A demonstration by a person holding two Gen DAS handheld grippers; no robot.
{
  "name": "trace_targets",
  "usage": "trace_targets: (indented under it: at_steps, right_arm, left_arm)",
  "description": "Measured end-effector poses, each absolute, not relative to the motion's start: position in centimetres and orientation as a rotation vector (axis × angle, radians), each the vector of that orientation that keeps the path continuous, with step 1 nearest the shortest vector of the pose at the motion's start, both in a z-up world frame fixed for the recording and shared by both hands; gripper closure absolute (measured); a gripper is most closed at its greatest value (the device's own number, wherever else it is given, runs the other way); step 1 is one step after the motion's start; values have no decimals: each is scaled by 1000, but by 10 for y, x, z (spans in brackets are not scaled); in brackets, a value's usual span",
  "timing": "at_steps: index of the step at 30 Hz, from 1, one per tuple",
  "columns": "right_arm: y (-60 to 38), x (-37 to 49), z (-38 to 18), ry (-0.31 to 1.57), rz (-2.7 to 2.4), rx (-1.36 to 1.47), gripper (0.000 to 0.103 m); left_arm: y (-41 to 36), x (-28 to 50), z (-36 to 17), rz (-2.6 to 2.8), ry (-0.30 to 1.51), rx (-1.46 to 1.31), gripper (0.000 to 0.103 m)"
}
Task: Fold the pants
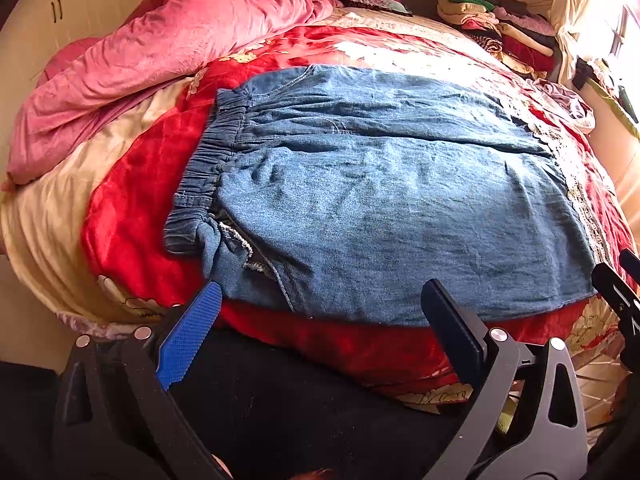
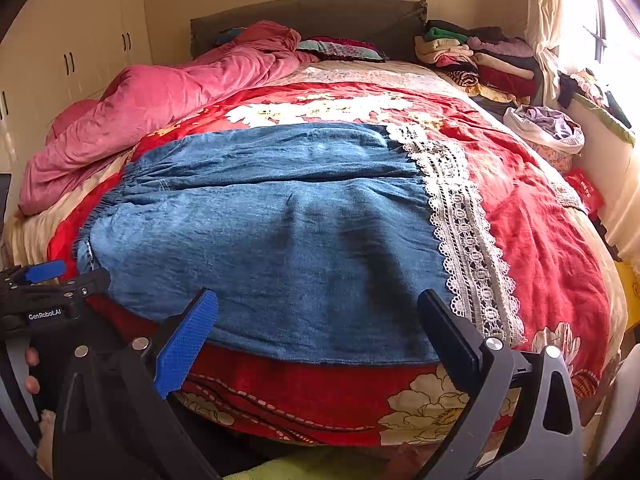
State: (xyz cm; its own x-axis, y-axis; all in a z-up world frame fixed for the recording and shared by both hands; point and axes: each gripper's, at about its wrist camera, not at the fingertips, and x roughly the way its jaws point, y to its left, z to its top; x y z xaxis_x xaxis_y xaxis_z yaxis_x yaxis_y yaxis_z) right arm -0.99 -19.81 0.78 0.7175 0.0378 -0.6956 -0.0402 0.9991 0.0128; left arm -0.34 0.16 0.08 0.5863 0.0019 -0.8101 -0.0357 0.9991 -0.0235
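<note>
Blue denim pants (image 1: pixel 380 200) lie flat across the red flowered bedspread (image 1: pixel 132 208), elastic waistband (image 1: pixel 208 168) to the left, white lace hem (image 2: pixel 464 232) to the right. The same pants (image 2: pixel 272 240) fill the middle of the right wrist view. My left gripper (image 1: pixel 324 296) hovers open at the pants' near edge, toward the waistband end, nothing between its fingers. My right gripper (image 2: pixel 320 308) is open too, over the near edge closer to the lace hem. The left gripper (image 2: pixel 48 280) also shows at the left margin of the right wrist view, held by a hand.
A rumpled pink quilt (image 2: pixel 160 100) lies along the bed's far left. Stacked folded clothes (image 2: pixel 480 56) sit at the far right corner by the headboard (image 2: pixel 312 16). A bundle of light cloth (image 2: pixel 548 128) rests at the right edge near the window. Cupboards (image 2: pixel 80 48) line the left wall.
</note>
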Motion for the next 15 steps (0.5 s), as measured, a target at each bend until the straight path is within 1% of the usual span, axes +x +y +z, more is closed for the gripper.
trace_targets:
  at_steps: [8,15]
  right_arm:
    - [-197,-5,7,773,47,-3,4]
    - [-187,15,12,782,87,-14,4]
  left_arm:
    - [2,0,-1,12,953,-45,9]
    - [17,20,-1,27,962,-79,9]
